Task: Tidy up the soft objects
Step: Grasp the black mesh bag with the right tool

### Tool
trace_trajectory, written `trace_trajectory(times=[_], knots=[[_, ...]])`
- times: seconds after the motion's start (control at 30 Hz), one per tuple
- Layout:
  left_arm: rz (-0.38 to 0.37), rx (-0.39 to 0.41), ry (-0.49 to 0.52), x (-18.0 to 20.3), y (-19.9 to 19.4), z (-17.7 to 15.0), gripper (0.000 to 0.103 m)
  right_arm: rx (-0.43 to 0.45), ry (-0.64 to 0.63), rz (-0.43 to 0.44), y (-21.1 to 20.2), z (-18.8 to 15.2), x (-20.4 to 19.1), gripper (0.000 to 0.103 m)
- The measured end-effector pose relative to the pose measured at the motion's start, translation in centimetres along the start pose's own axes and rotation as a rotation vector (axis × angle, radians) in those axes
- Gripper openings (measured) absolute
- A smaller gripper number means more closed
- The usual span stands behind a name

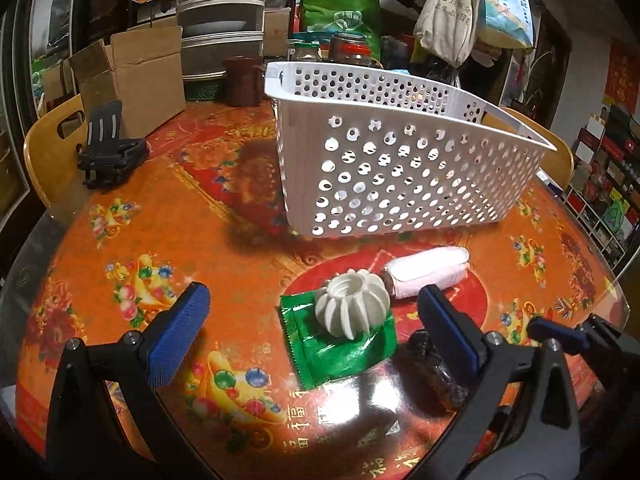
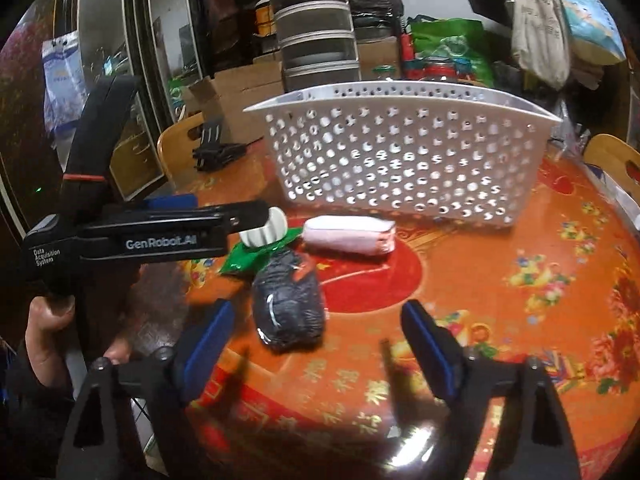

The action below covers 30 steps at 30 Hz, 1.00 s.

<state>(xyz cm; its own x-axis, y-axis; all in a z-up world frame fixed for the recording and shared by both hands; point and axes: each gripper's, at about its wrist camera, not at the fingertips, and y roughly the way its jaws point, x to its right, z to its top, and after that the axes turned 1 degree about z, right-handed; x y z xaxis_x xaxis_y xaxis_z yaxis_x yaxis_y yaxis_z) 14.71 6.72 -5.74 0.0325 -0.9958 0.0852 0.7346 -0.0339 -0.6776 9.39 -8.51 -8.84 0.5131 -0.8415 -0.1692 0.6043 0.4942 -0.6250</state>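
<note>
The left claw [image 1: 316, 334] is held low over the table [image 1: 224, 216], level and pointing toward the basket, its blue pads spread wide and gripping nothing. Between its fingers lie a green foil packet [image 1: 340, 344] and, resting on top of it, a white ribbed soft piece [image 1: 353, 305]. In the right wrist view the left claw [image 2: 256, 216] reaches in from the left, a hand [image 2: 48, 320] clutching its handle, its tip right at the white ribbed piece [image 2: 265, 232].

The right claw [image 2: 318, 340] hovers just above the table, also wide open and empty. A dark bundled sock [image 2: 289, 308] lies on the table between its fingers, nearer the left one, touching neither.

Just beyond, a rolled pink cloth [image 2: 349, 234] lies on its side, beside the packet [image 2: 250, 258]. Behind it stands a white perforated basket [image 2: 400, 160]. Farther back to the left sit a black stand [image 1: 108, 148] and an open cardboard box [image 1: 136, 76].
</note>
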Motion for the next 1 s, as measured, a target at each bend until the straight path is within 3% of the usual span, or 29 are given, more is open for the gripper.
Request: trace_trajectory(times=[0.2,0.3,0.47,1.0], knots=[[0.006,-0.004,0.031,0.6,0.5,-0.3,0.094,-0.039,-0.006,0.015,1.8,0.0,-0.6,0.052],[0.012,-0.012,0.044,0.9,0.8,-0.4,0.084,-0.047,-0.003,0.021,2.2,-0.3,-0.8,0.048],[0.015,-0.023,0.061,1.1,1.2,-0.5,0.075,-0.054,0.002,0.023,2.3,-0.6,-0.6,0.042],[-0.002,-0.043,0.064,1.1,1.8,-0.4,0.072,-0.060,0.017,0.023,2.6,-0.3,-0.5,0.043]])
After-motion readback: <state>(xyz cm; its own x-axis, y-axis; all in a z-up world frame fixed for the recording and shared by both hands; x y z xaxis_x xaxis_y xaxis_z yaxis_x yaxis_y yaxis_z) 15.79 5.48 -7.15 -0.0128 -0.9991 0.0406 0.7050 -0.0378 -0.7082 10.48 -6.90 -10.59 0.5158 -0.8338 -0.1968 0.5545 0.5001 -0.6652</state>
